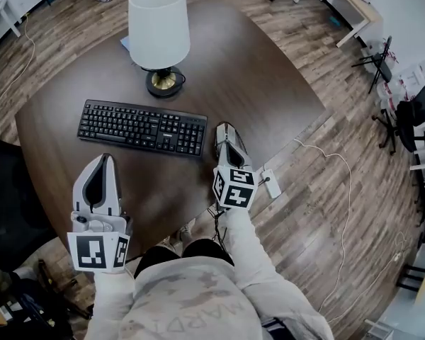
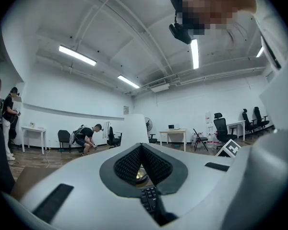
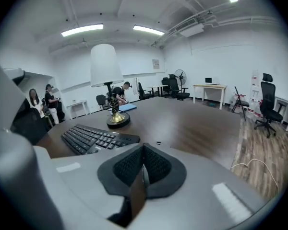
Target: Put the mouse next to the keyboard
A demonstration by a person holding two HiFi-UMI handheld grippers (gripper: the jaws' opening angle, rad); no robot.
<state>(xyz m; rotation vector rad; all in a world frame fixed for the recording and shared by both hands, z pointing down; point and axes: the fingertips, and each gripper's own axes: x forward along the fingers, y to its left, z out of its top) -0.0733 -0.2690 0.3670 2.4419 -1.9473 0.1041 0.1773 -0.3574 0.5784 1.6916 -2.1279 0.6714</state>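
The dark wood-grain table [image 1: 269,83], rounded at its corners, is cut off at its near edge by the person's torso. A lamp [image 1: 159,27] with a smooth white tapered shade and a brass foot stands beyond the flat black keyboard [image 1: 142,127]. The left gripper [image 1: 105,158], grey with ribbed black pads, is closed on nothing. The right gripper [image 1: 225,127], likewise closed and empty, hides the tabletop just beside the keyboard's right end. The mouse shows in no view
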